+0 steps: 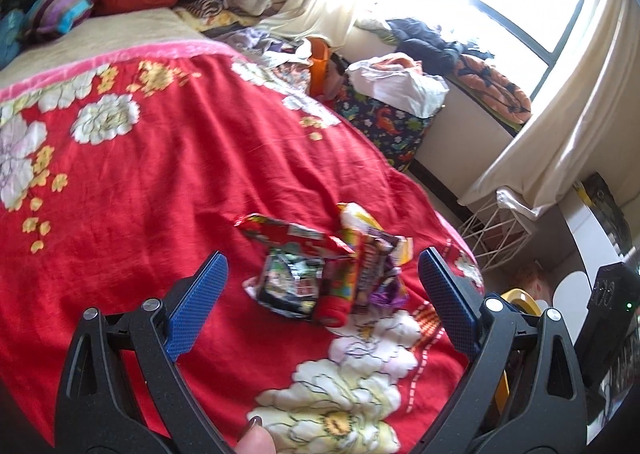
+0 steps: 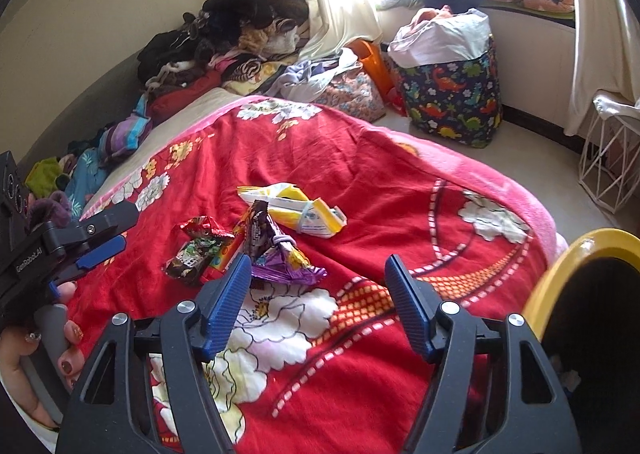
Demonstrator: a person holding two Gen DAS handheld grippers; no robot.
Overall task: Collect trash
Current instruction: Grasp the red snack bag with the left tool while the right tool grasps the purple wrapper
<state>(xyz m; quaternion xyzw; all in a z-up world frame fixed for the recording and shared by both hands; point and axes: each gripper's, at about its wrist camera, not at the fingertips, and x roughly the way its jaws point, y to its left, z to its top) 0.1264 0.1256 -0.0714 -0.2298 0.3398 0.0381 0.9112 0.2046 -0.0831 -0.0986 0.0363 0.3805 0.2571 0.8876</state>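
Red floral blanket [image 2: 360,173], wrappers [image 2: 256,238] heaped, yellow bin [image 2: 560,266] beside, dinosaur-print bag [image 2: 452,101] beyond

The red blanket [image 2: 360,181] lies bare on every side of the heap of wrappers [image 2: 256,238], so the heap can be reached from any side. A yellow-rimmed bin [image 2: 560,274] stands close at the bed's right edge, and piled clothes [image 2: 224,37] block the far end.

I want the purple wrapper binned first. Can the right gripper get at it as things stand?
Probably yes. The purple wrapper lies in the open on the red blanket, just ahead of the right gripper, beside its left finger; the gripper is open and empty, and nothing covers the wrapper.
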